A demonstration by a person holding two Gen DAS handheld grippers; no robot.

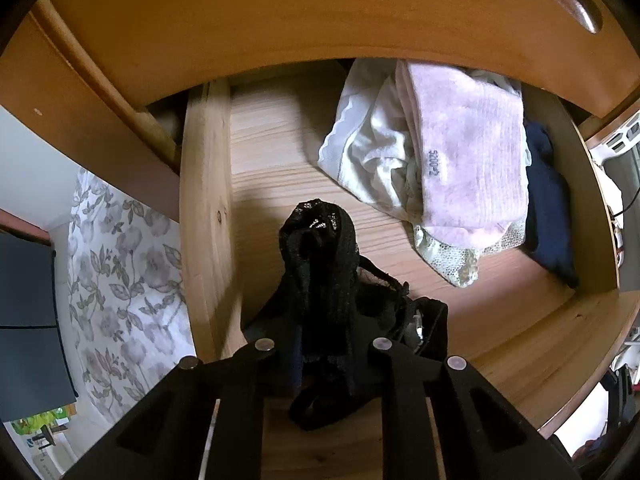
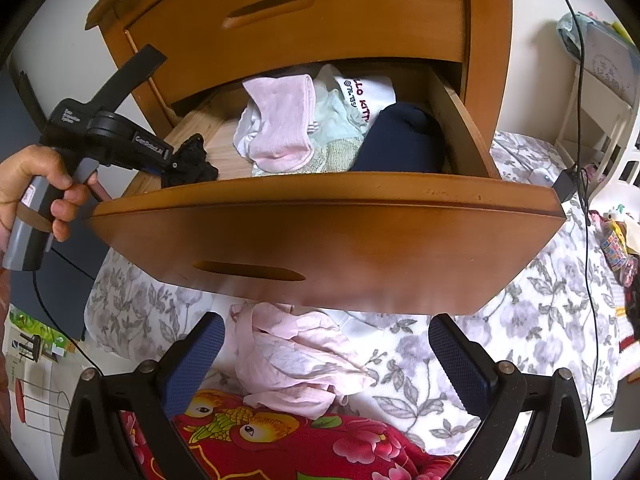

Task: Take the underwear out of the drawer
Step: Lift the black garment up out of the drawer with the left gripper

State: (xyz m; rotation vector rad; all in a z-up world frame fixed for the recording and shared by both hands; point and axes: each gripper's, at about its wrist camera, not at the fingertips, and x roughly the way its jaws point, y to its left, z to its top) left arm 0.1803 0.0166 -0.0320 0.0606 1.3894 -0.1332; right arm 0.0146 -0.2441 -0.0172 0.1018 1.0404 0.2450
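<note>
The wooden drawer stands pulled out of the nightstand. Black lace underwear hangs bunched between the fingers of my left gripper, which is shut on it above the drawer's front left corner. In the right wrist view the same left gripper reaches over the drawer's left end with the black underwear in it. A pile of pink, white and navy garments lies at the drawer's right side. My right gripper stands open below the drawer front, over pink clothing on the bed.
A second closed drawer sits above the open one. The bed with a grey floral sheet and a red patterned blanket lies under the drawer. A person's hand holds the left gripper's handle. Cables and a white shelf stand at right.
</note>
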